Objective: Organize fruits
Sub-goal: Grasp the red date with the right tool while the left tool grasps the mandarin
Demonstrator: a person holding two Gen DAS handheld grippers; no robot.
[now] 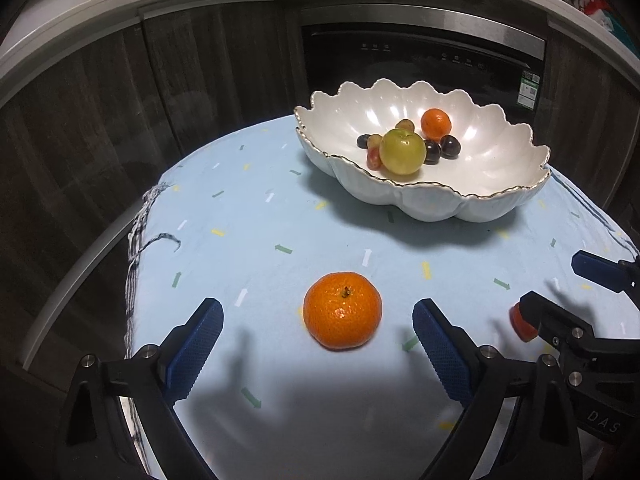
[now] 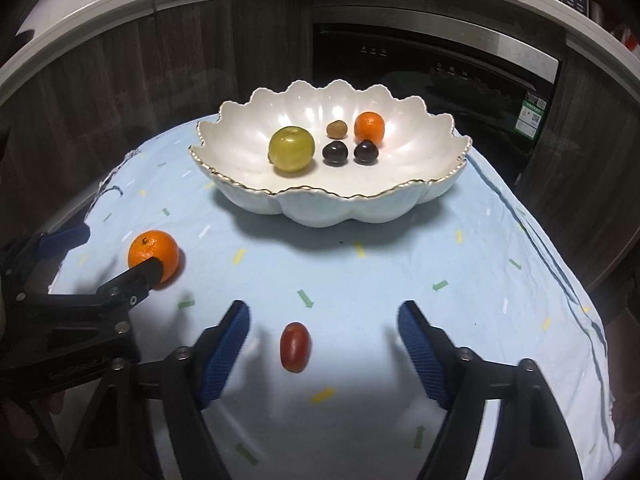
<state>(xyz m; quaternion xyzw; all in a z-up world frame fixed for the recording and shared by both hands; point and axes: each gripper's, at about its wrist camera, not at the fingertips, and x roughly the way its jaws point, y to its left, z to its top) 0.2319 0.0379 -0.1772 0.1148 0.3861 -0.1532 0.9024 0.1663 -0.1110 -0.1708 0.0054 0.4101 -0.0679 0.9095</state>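
A mandarin [image 1: 342, 310] lies on the light blue cloth between the blue pads of my left gripper [image 1: 318, 303], which is open and clear of it on both sides. In the right wrist view a small red tomato [image 2: 295, 347] lies between the fingers of my right gripper [image 2: 323, 306], open, pads not touching it. The white scalloped bowl [image 1: 440, 200] at the back holds a green apple [image 1: 402, 151], a small mandarin [image 1: 435, 123] and several dark grapes. The same mandarin [image 2: 154, 254] shows beside the left gripper [image 2: 116, 250] in the right wrist view.
The cloth-covered table [image 2: 400, 272] ends at a frayed left edge [image 1: 136, 248] and a curved right edge. Dark wood cabinets and a black oven [image 1: 420, 60] stand behind the bowl. The two grippers sit close together side by side.
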